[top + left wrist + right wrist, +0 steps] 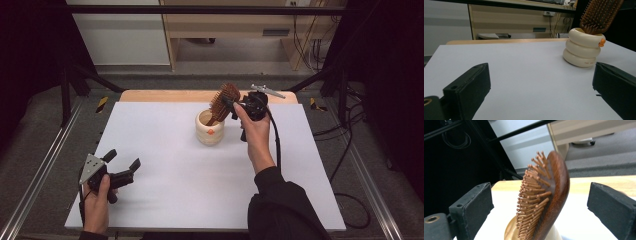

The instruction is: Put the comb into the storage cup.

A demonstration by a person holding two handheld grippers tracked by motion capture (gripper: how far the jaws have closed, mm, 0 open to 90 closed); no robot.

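Jaws of the right gripper (231,106) stand spread on either side of the brown wooden paddle hairbrush (223,103), a clear gap showing between each black pad and the brush in the right gripper view; nothing is grasped. Seen there, the brush (544,200) rises between the pads, bristles turned toward the left pad and smooth wooden back toward the right one. Its handle end sits inside the cream-coloured holder made of three stacked rings (210,128), with the bristled head leaning up and to the right above the rim. That holder stands just above the middle of the high view, on the white table top (165,165), and carries a small orange mark on its front. In the left gripper view the holder (582,50) appears at the upper right, the brush head (600,15) jutting from it. At the lower left of the high view, the left gripper (122,165) rests low over the table, well apart from the holder, its jaws released and bare. Beyond the table's far edge, at the top of the frame, a pale wooden cabinet (225,25) stands on the grey floor.
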